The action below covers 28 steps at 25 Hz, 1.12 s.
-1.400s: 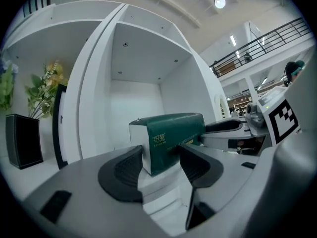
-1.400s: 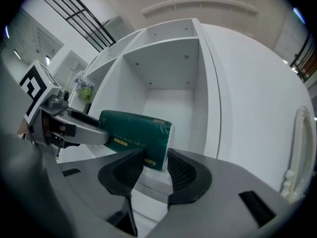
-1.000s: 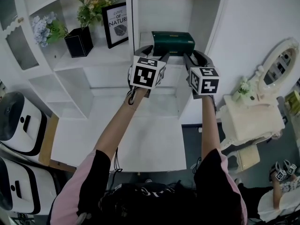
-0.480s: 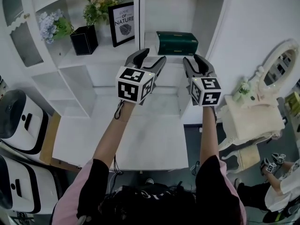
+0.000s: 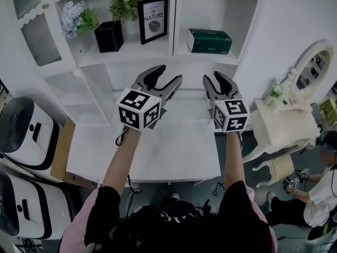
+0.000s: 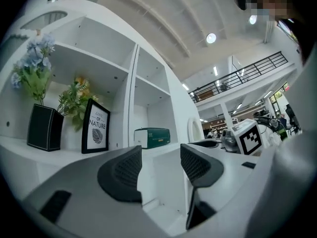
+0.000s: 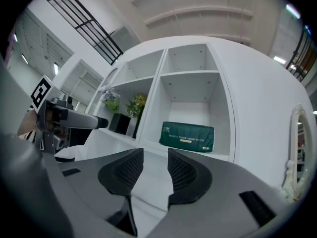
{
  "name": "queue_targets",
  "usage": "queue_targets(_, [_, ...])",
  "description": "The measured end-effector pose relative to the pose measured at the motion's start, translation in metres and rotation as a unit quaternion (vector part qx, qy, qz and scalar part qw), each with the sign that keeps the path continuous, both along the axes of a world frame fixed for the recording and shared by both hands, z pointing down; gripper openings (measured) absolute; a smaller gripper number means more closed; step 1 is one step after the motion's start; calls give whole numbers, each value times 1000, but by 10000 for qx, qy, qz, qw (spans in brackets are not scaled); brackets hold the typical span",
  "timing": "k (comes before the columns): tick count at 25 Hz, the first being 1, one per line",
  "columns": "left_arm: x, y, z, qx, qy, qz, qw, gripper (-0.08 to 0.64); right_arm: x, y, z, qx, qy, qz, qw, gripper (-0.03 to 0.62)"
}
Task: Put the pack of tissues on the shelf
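You have drawn both tools back from the shelf [image 5: 206, 57]. A second ago their tips were right at the pack of tissues [image 5: 209, 40]; now your left tool [image 5: 166, 77] and right tool [image 5: 214, 78] hang above the back part of the bench [image 5: 174, 152], well apart from the pack. Each tool's jaws stand apart with nothing between them, only the white shelving beyond.

The pack lies flat on the board of the right-hand compartment, set back from the front edge, one divider over from the framed print [image 5: 153, 19]. Nothing touches it and it looks settled. By the look of it the placing is done, and what is left to you is only to clear away.
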State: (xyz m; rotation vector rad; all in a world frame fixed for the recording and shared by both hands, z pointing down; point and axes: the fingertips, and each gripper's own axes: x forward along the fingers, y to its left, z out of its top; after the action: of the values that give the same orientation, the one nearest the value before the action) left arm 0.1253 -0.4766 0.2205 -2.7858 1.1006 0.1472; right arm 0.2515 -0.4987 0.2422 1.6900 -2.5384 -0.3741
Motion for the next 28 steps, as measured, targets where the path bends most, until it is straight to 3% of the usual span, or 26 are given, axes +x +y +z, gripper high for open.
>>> queue_targets(12, [-71,95,72,-114,-254,481,9985,255,-89,78,51,-455,41,-307,9985,168])
queue_targets(28, [-175,233,157,-672,-371,523,9957,255,-202,214,133,-1140,-280,-764,9901,75])
